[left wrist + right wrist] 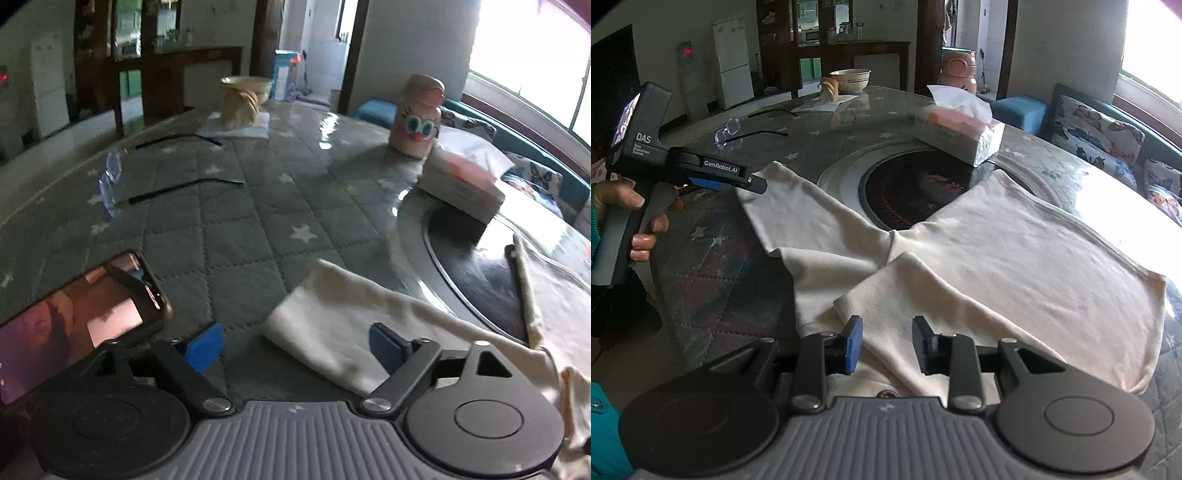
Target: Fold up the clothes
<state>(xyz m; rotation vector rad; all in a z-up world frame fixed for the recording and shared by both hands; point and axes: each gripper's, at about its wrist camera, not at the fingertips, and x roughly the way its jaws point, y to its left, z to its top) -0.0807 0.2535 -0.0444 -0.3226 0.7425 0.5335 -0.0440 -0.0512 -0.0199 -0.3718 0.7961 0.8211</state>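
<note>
You hold two grippers | left gripper (295, 345): jaws wide, gripping nothing, over one sleeve end | right gripper (886, 345): jaws partly apart, empty | one cream shirt (1015, 258) flat on table (713, 236) | one tissue box (960, 133), one bowl (851, 79)

Cream long-sleeved garment (1015, 258) spread flat on the quilted table (713, 258), body toward its right edge, one sleeve (332, 325) angled out left, the other sleeve (905, 295) folded across the body, lightly creased
</note>
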